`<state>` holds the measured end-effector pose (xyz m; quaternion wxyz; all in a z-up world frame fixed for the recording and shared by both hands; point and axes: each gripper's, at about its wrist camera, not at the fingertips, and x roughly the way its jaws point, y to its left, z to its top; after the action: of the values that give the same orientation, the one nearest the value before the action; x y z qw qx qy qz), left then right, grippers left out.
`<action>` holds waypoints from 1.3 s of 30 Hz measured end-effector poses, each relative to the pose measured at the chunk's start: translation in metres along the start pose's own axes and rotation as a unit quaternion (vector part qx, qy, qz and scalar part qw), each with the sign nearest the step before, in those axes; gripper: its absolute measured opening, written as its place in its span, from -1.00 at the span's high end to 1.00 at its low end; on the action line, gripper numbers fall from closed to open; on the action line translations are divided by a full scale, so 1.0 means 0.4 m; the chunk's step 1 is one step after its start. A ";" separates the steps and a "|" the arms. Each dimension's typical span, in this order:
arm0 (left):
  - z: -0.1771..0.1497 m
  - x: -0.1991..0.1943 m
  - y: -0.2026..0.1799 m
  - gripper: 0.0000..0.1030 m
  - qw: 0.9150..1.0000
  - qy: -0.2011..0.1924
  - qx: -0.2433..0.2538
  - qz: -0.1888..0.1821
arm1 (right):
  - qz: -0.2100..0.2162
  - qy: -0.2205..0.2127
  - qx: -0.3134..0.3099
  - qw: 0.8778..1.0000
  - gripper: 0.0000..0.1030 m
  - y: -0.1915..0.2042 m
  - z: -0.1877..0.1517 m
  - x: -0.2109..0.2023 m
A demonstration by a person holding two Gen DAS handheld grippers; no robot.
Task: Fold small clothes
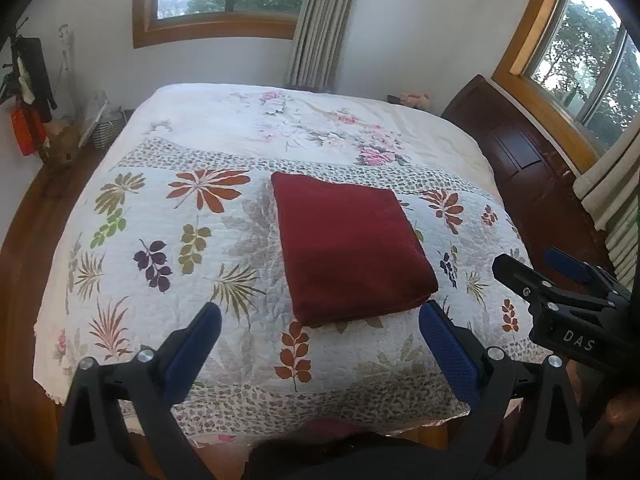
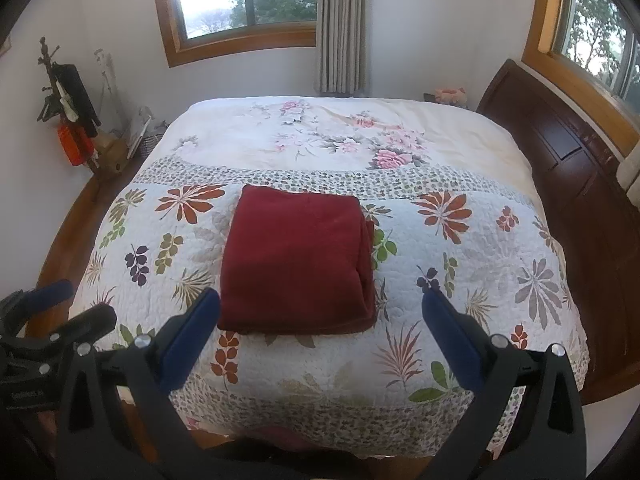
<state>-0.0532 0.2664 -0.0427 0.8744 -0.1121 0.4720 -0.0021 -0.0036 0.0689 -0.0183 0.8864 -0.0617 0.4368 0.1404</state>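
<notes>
Nearest to us, our left tongs (image 1: 320, 316) are spread wide with nothing between the blue pads, held above the near edge of the bed. Our right tongs (image 2: 320, 304) are likewise wide apart and empty, and they hang at much the same place; from the left wrist view they also show at the right side, beside the left pair and not touching it.

Just past the tips lies the red cloth (image 2: 298, 264), folded into a thick, tidy rectangle with its layered edges showing along the right side. It rests flat on the leaf-patterned quilt (image 2: 460, 280) that covers the near half of the bed, roughly in the middle from left to right. Nothing lies between the tongs and the cloth; the quilt around it is bare.

Farther on, a cream bedspread with pink flowers (image 2: 360, 136) covers the far half. To the right stands the dark wooden headboard (image 2: 560, 152), with a window above it. At the far left corner we see a rack with dark and orange things (image 2: 70, 120) by the wall. On the far wall a wood-framed window (image 2: 240, 0) sits beside a grey curtain (image 2: 342, 24).
</notes>
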 end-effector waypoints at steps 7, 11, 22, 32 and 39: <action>0.007 -0.027 0.012 -0.93 1.000 -0.013 0.004 0.026 | -0.001 -0.002 -0.006 1.000 -0.95 0.011 0.005 -0.006; 0.007 -0.033 0.024 -0.93 0.999 -0.014 0.001 0.033 | -0.002 -0.002 -0.010 1.000 -0.95 0.018 0.008 -0.008; 0.013 -0.051 0.030 -0.93 0.998 -0.032 0.016 0.060 | -0.003 -0.002 -0.021 1.000 -0.95 0.032 0.018 -0.011; 0.014 -0.054 0.030 -0.93 0.997 -0.034 0.022 0.066 | -0.001 0.000 -0.019 1.000 -0.95 0.035 0.023 -0.006; 0.019 -0.049 0.030 -0.93 0.997 -0.032 0.027 0.064 | 0.000 0.008 -0.010 1.000 -0.95 0.025 0.020 0.000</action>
<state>-0.0592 0.2819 -0.0248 0.8903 -0.0579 0.4494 0.0448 -0.0006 0.0803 -0.0132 0.8821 -0.0718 0.4425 0.1446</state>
